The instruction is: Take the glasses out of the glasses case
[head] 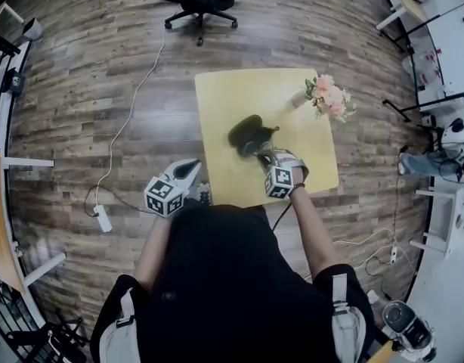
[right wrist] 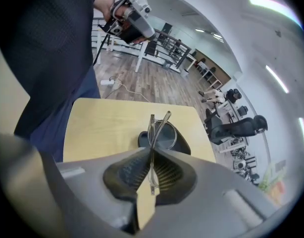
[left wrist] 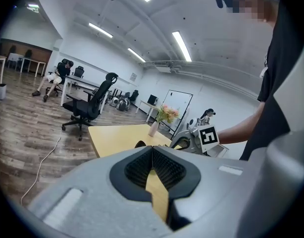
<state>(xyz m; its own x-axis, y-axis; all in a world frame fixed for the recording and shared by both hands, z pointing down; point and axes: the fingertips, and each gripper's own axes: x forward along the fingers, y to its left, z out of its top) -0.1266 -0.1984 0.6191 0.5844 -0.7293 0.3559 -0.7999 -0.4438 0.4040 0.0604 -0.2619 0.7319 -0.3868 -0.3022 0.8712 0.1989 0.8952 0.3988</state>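
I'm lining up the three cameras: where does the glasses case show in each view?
Head view: glasses case mid-table.
Left gripper view: dark sliver just above the fingers.
Right gripper view: centre, behind the gripped glasses.
Shared landmark: yellow table.

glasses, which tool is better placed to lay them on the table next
Right: the right tool is shut on the glasses, close to the case on the table. The left tool is shut, empty, off the table's near corner.

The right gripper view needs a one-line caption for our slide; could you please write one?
Right gripper shut on the glasses, dark glasses case behind them on the yellow table.
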